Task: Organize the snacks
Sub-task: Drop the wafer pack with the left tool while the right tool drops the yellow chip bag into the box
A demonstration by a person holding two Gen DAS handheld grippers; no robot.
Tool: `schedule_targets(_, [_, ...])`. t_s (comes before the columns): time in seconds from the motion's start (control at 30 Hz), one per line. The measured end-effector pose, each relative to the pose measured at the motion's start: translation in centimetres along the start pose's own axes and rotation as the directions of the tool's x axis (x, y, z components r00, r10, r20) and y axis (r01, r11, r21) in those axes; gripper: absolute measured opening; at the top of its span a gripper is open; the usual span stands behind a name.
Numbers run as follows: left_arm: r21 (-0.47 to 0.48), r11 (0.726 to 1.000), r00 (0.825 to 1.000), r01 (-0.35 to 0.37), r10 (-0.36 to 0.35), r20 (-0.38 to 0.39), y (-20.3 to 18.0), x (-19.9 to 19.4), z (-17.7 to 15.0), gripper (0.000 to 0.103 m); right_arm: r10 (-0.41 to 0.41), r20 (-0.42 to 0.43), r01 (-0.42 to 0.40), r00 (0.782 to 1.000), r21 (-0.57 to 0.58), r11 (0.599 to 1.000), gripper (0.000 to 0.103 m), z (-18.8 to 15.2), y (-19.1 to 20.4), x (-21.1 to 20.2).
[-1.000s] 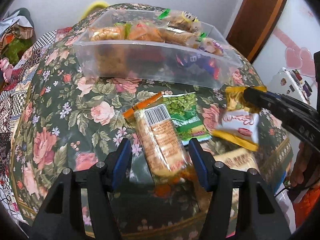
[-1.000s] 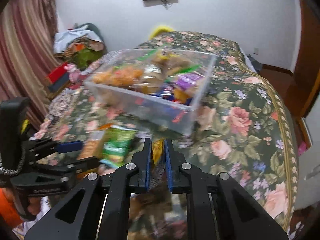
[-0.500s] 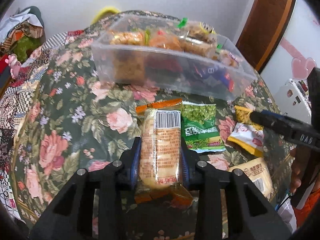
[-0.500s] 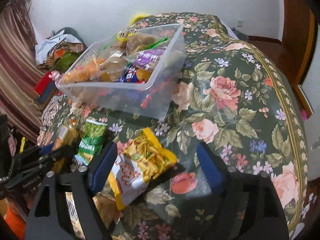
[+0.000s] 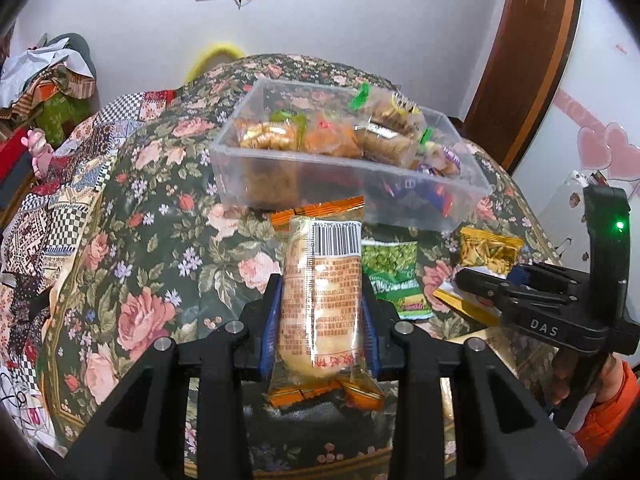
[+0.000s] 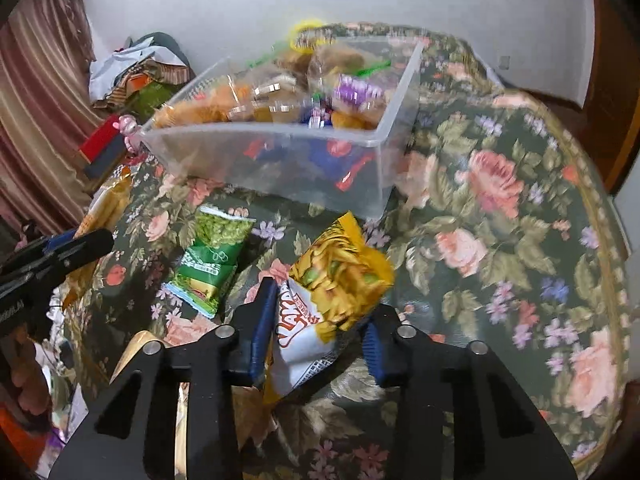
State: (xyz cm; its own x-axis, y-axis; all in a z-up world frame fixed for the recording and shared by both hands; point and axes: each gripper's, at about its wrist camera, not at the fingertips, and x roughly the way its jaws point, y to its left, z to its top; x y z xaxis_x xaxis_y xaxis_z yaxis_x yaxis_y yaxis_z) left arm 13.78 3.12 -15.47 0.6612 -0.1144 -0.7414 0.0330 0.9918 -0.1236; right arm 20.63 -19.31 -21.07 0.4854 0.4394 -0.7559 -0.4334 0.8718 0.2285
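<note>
Gripping a cracker pack (image 5: 320,296) lengthwise, the left tool (image 5: 320,312) holds it ready for the bin (image 5: 352,168) mid-table (image 6: 500,220). Right tool (image 6: 316,320) pinches the chip bag (image 6: 336,280) near the table's front edge; a pea packet (image 6: 212,256) waits between them.

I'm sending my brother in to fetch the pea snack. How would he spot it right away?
Find the clear bin of snacks on the floral cloth. Just in front of it, the pea packet lies flat between the two tools' packets. It is the only green one, printed with peas, and no tool grips it.
</note>
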Motion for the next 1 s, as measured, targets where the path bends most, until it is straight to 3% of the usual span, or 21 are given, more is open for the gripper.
schedule_targets(0.1, [-0.001,1.000,1.000,0.005,-0.005,0.022,0.0,-0.6,0.7,0.035,0.010,0.029,-0.010,1.000,-0.015,1.000,0.021,0.5,0.0,-1.5])
schedule_targets(0.43, [0.003,1.000,0.994,0.009,-0.009,0.105,-0.2,-2.0,4.6,0.035,0.012,0.173,-0.002,0.985,-0.059,0.998,0.021,2.8,1.0,-5.9])
schedule_targets(0.77, [0.001,1.000,0.986,-0.007,0.006,0.168,0.2,-1.4,9.6,0.035,0.024,0.265,0.000,0.964,-0.091,0.996,0.021,7.3,2.1,-5.7])
schedule_targets(1.0, [0.020,0.998,0.985,-0.054,0.050,0.164,0.3,1.6,12.1,0.035,0.037,0.242,-0.017,0.970,-0.086,0.996,0.021,9.8,1.3,-3.5])
